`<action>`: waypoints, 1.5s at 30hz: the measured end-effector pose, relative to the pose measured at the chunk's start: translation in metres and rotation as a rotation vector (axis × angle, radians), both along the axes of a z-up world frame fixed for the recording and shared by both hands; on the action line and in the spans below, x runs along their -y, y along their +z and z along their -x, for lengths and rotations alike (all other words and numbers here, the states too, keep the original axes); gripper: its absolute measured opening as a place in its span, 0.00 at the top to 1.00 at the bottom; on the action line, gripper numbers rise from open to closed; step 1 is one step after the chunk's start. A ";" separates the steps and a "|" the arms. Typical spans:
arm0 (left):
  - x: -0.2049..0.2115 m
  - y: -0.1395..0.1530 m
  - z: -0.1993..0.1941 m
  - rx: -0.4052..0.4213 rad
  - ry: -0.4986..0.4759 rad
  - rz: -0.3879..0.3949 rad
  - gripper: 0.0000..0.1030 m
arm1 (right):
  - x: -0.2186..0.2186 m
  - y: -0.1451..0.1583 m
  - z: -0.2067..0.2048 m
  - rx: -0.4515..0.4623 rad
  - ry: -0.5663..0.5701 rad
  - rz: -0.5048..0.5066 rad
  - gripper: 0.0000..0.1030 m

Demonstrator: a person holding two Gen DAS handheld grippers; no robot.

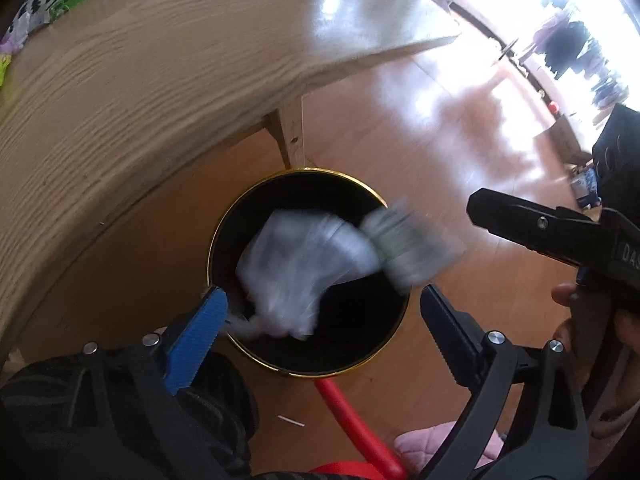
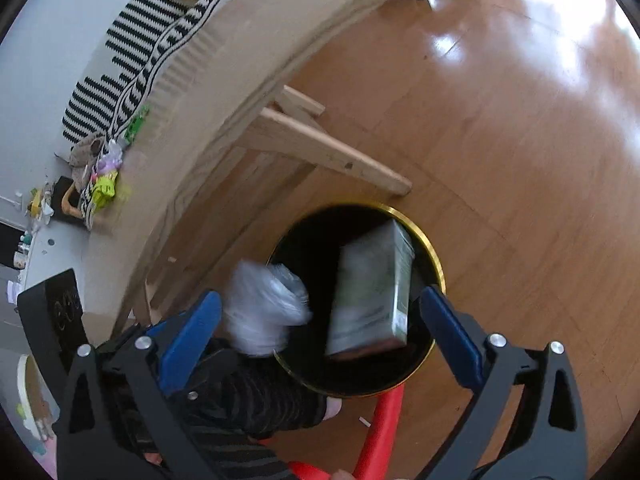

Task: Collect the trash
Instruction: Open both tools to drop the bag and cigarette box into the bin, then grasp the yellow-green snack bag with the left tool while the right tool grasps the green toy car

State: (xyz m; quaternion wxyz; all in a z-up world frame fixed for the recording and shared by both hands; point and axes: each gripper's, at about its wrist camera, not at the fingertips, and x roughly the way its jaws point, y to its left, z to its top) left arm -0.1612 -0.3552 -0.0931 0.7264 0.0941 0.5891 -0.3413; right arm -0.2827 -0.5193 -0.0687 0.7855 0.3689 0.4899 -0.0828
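Note:
A black bin with a gold rim (image 1: 218,236) (image 2: 434,258) stands on the wood floor beside a table leg. My left gripper (image 1: 324,312) is open right above it; a blurred white crumpled bag (image 1: 296,268) (image 2: 262,308) hangs free between its fingers over the bin mouth. My right gripper (image 2: 320,312) is open above the bin; a blurred green-grey carton (image 2: 372,292) (image 1: 404,244) is in the air over the opening, touching neither finger. The right gripper's finger (image 1: 520,220) shows at the right of the left wrist view.
A light wooden table (image 1: 132,92) (image 2: 248,52) with a leg (image 2: 332,152) stands just behind the bin. A black-and-white runner (image 2: 136,76) with small wrappers lies on it. A red tube (image 1: 352,424) (image 2: 380,432) and my striped-sleeved arm (image 2: 248,400) are below the bin.

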 end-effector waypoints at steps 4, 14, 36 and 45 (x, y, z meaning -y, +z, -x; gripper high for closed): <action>-0.010 0.008 -0.005 -0.011 0.054 0.055 0.07 | 0.006 0.007 0.005 0.034 -0.050 0.026 0.06; -0.086 0.100 -0.046 0.255 0.282 0.143 0.07 | -0.011 0.031 -0.025 0.077 0.007 0.200 0.06; -0.227 0.098 -0.255 0.276 0.710 -0.027 0.06 | -0.112 0.068 -0.196 0.187 0.275 0.298 0.06; -0.219 0.090 -0.281 0.262 0.645 0.000 0.06 | -0.120 0.094 -0.296 0.264 0.268 0.355 0.06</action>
